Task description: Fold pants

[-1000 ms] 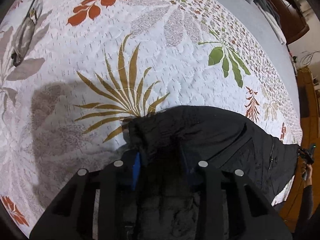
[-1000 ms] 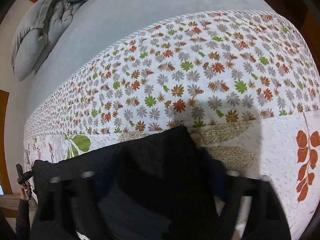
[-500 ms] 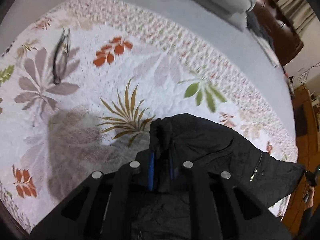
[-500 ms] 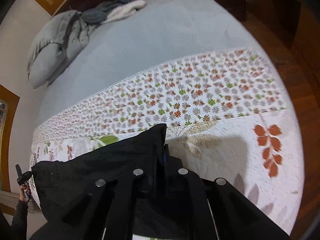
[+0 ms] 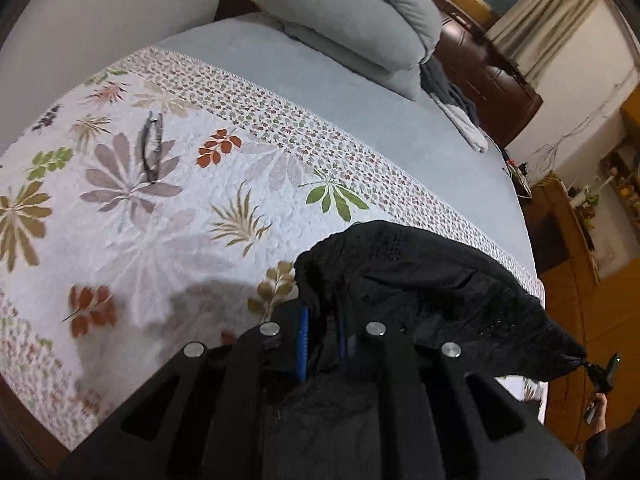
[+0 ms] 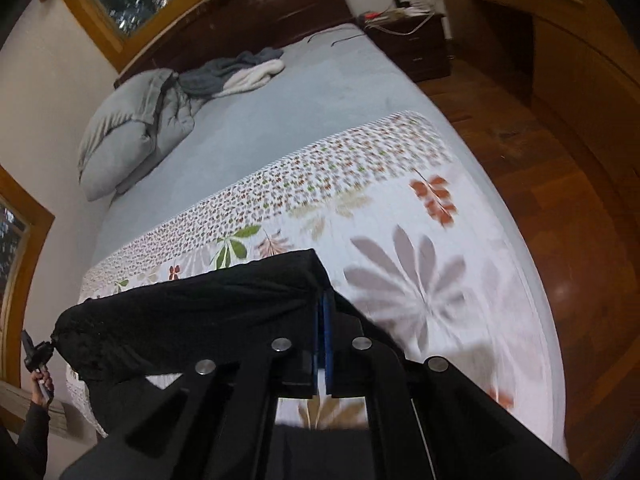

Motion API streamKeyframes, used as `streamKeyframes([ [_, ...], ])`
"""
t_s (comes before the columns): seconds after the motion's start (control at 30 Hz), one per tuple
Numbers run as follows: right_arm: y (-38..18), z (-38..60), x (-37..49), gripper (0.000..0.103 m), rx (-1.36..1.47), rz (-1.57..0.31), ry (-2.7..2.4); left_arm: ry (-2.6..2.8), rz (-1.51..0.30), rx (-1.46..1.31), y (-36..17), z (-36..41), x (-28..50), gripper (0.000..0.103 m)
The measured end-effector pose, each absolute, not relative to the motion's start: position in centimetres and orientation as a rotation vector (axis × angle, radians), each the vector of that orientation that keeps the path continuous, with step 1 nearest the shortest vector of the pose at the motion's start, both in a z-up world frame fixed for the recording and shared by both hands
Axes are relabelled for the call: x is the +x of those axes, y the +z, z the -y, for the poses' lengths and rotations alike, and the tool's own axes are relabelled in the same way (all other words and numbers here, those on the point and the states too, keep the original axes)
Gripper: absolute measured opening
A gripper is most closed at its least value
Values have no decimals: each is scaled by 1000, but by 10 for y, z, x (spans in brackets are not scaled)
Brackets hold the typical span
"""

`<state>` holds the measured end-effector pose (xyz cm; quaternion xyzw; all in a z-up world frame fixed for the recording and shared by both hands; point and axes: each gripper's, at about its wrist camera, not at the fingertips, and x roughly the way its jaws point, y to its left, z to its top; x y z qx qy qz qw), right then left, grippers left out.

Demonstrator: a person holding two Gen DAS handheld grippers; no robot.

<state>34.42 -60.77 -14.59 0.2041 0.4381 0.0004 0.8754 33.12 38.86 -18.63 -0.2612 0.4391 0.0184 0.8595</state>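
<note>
- Left gripper (image 5: pixel 322 338): pinched nearly shut on a bunched corner of the black pants (image 5: pixel 420 292); blue pads show on either side of the cloth, a thin fold between them.
- Right gripper (image 6: pixel 322 338): clamped flat on the opposite corner of the same edge; blue pads almost touching, only cloth between.
- Pants now lifted: top edge stretched as a dark band between the two grippers, well above the leaf-print quilt (image 5: pixel 168 208). Rest of the garment drops toward 6 o'clock, out of sight under both rigs.
- Change over the last second: a second ago, both cameras low, quilt filling the views, pants lying on it. Now both views raised and tipped back; grey pillows (image 5: pixel 352 20) at 12 o'clock, wooden floor (image 6: pixel 540 152) at 3 o'clock in the right view. Jaws closed down from wide to a tight pinch in the same span.
- Reading: grasp secured on both corners, lift under way; fold itself not yet made.
- Motion blur on the quilt in the right view, so rig likely moving.
- Dark clip-like object (image 5: pixel 152 148) at 10 o'clock on the quilt, well apart from the pants; identity unclear.
- Next, as a judgement: keep the edge taut, carry it across and lay it down square; a sagging middle risks a crooked fold.
</note>
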Motion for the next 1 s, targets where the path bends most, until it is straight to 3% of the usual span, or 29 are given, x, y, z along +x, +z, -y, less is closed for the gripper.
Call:
streamKeyframes([
  [0.47, -225, 585, 166, 2, 610, -914, -119, 60, -966, -560, -225, -393, 202, 11],
  [0.6, -256, 573, 141, 2, 641, -960, -140, 114, -1011, -520, -249, -393, 180, 24],
  [0.67, -271, 568, 131, 7, 656, -984, -162, 164, -1054, -508, -264, -395, 172, 25],
  [0.7, -278, 566, 127, 7, 676, -996, -158, 209, -1085, -506, -274, -398, 166, 28],
  [0.73, -285, 563, 120, 16, 690, -1013, -165, 220, -1076, -506, -279, -401, 161, 37],
  [0.77, -288, 561, 115, 32, 695, -1017, -170, 252, -1085, -510, -284, -404, 155, 44],
  [0.83, -292, 560, 99, 50, 743, -999, -178, 320, -1075, -538, -290, -414, 137, 60],
  [0.9, -294, 562, 83, 50, 831, -965, -150, 359, -1030, -615, -288, -425, 116, 62],
  [0.97, -294, 564, 67, 50, 939, -906, -120, 367, -953, -718, -281, -432, 95, 73],
  [1.0, -295, 565, 61, 50, 992, -877, -101, 363, -902, -779, -277, -434, 84, 84],
])
